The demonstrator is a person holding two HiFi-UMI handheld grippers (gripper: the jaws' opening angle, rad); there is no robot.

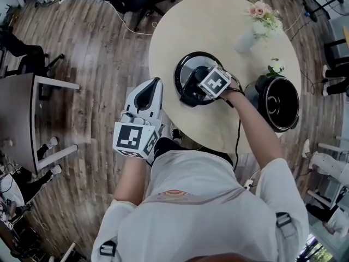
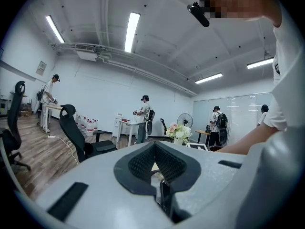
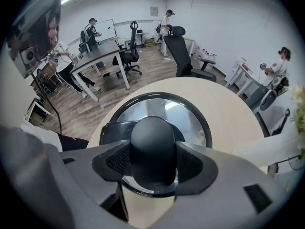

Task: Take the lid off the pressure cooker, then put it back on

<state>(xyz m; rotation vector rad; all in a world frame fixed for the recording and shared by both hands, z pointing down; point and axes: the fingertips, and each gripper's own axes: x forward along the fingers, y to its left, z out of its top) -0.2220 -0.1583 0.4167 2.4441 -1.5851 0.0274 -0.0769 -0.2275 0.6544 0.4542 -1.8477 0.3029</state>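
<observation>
The pressure cooker's lid, silver with a black rim, is over the middle of the round table; I cannot tell whether it rests there. My right gripper points steeply down on it. In the right gripper view its pads press both sides of the lid's black knob. The open black cooker pot stands at the table's right edge, apart from the lid. My left gripper hangs level off the table's left edge, its tips together and nothing in them.
A white vase with flowers stands at the back of the table, and a small flower sits behind the pot. The pot's power cord drops off the near edge. A grey desk stands left; several people work at far desks.
</observation>
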